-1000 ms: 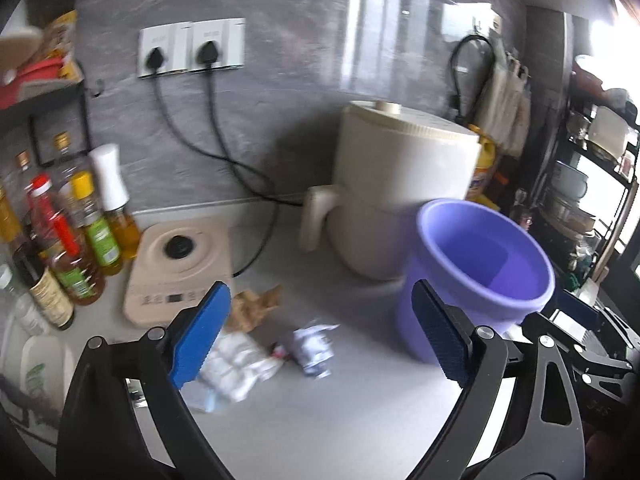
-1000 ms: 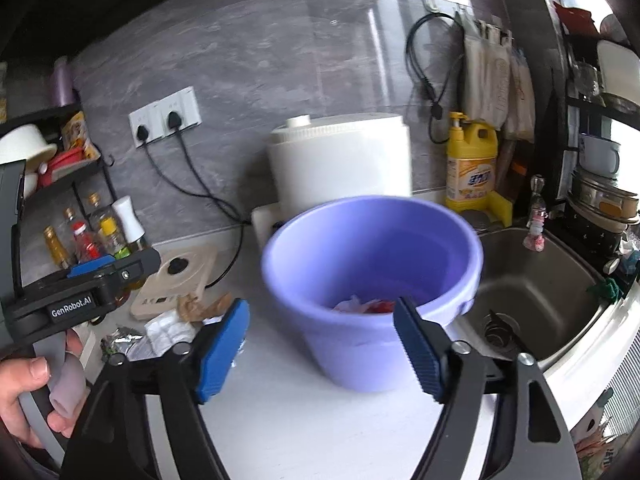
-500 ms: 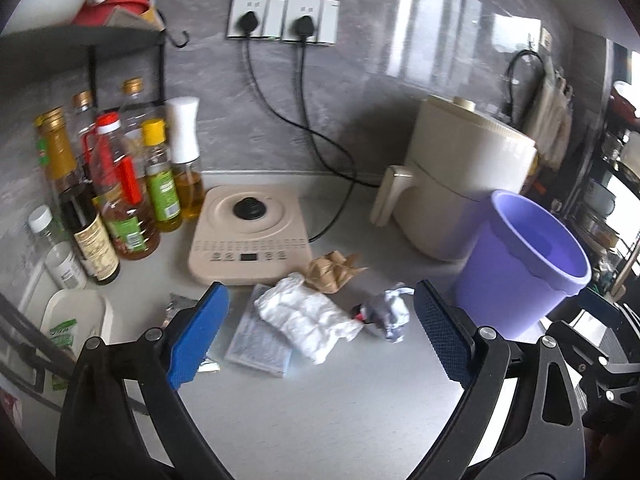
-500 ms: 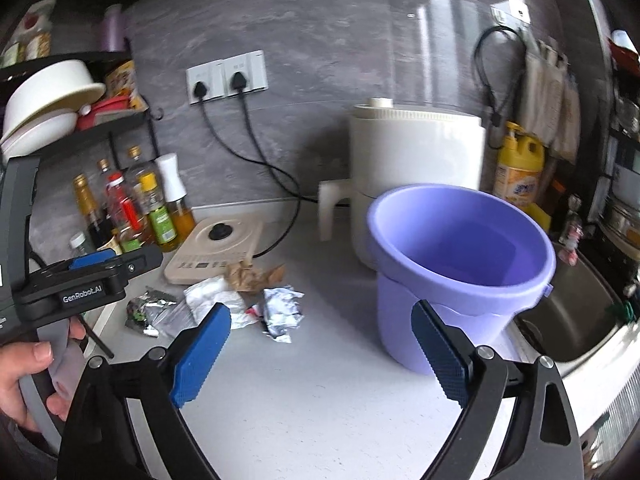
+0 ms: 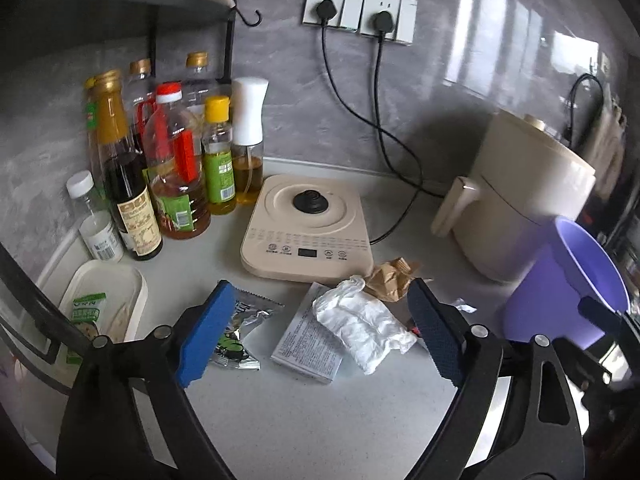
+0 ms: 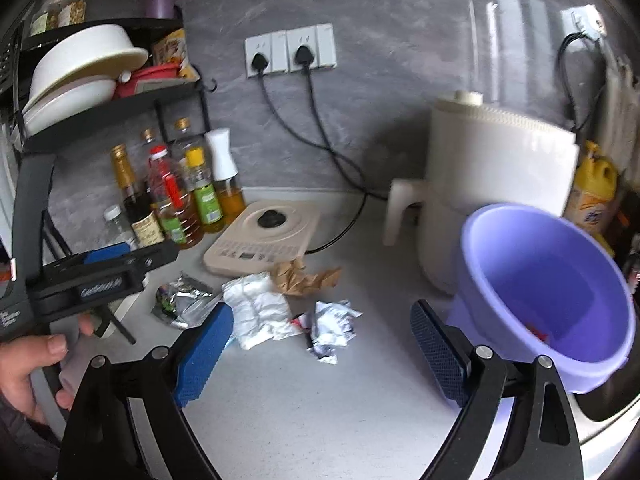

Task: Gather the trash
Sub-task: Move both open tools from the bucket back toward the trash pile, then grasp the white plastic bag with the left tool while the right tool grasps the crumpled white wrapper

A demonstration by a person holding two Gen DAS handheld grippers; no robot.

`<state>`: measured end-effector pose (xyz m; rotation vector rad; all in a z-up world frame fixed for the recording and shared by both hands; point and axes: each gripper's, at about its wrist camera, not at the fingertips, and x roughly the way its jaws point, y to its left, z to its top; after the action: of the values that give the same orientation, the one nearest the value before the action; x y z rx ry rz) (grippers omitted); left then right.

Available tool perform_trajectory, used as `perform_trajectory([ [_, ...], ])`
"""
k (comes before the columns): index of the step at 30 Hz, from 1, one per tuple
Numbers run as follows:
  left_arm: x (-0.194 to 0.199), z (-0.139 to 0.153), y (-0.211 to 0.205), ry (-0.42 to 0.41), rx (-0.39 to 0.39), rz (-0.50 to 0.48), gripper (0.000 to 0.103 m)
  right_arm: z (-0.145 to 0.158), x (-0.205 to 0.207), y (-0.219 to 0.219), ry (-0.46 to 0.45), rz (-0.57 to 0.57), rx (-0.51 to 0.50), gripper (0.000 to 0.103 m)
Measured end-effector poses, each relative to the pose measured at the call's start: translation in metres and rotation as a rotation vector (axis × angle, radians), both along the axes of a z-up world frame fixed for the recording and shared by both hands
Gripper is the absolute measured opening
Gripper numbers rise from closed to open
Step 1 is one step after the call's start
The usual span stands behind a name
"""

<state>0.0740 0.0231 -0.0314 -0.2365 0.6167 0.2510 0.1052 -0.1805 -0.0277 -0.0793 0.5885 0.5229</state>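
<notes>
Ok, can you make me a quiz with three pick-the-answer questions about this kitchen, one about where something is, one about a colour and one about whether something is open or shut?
1. Where does the brown paper lie?
A. inside the bucket
B. on the counter by the cooker
C. on the shelf

2. What colour is the bucket?
A. purple
B. green
C. red

3. How do the right gripper's jaws stand?
A. shut on the tissue
B. shut on nothing
C. open, holding nothing

Answers:
1 B: it sits on the counter at the corner of the cooker.
2 A: its wall and inside are purple.
3 C: the pads stand wide apart over the counter, and the tissue lies untouched.
</notes>
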Motion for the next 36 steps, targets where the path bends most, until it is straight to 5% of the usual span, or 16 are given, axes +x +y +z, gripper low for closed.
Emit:
perform_trajectory([
  [10, 0.039, -0.034, -0.002, 0.089, 0.005, -0.011, 0.068, -0.028, 0.024, 0.008, 0.071, 0.037, -0.012, 0.079],
  [24, 0.088, -0.079, -0.004, 0.183, 0.02, -0.043, 0.065, -0.06, 0.061, 0.025, 0.157, 0.035, -0.041, 0.065],
  [26, 0.095, -0.088, -0.006, 0.213, 0.036, -0.045, 0.059, -0.066, 0.065, 0.03, 0.165, 0.038, -0.053, 0.065],
  [33, 0.097, -0.1, -0.011, 0.256, 0.048, -0.089, 0.007, -0.084, 0.081, 0.042, 0.214, 0.019, -0.085, 0.063],
  [36, 0.09, -0.096, -0.01, 0.245, 0.036, -0.088, 0.005, -0.09, 0.086, 0.042, 0.239, 0.018, -0.076, 0.055],
])
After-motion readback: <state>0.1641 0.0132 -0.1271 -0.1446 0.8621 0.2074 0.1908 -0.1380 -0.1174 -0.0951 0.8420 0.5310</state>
